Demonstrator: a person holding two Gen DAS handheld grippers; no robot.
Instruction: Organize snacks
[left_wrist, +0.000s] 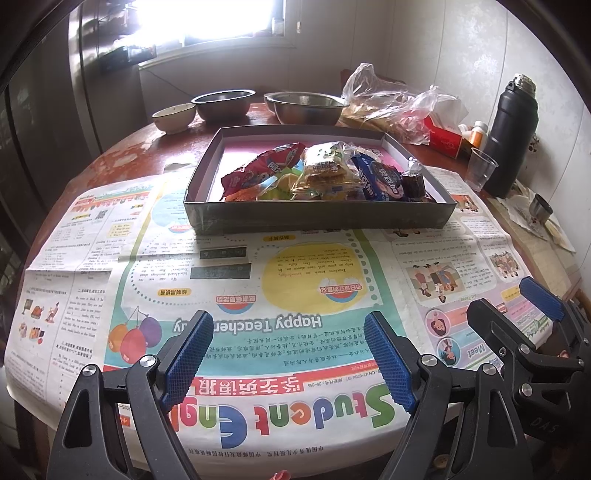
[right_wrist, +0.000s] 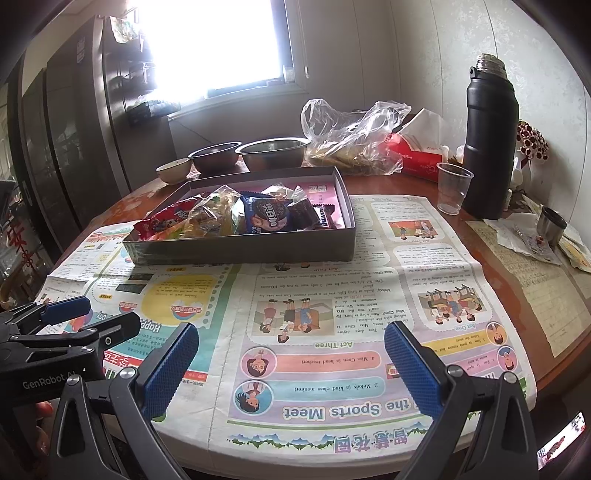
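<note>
A shallow grey box (left_wrist: 321, 216) (right_wrist: 243, 249) sits on a newspaper-covered round table, with several wrapped snacks (left_wrist: 325, 173) (right_wrist: 236, 216) piled in its near half: red packs, clear cracker packs, blue cookie packs, a dark candy. My left gripper (left_wrist: 288, 354) hovers open over the newspaper near the table's front edge, nothing between its blue pads. My right gripper (right_wrist: 291, 365) is open too, empty, beside it on the right; it shows at the right edge of the left wrist view (left_wrist: 517, 306). Both grippers stand well short of the box.
Behind the box stand two metal bowls (left_wrist: 303, 107) (right_wrist: 273, 153), a small ceramic bowl (left_wrist: 173, 116) and a clear plastic bag (right_wrist: 354, 140). A red tissue pack (right_wrist: 413, 155), a plastic cup (right_wrist: 452, 188), a black thermos (right_wrist: 487, 144) and a small metal cup (right_wrist: 552, 223) crowd the right side.
</note>
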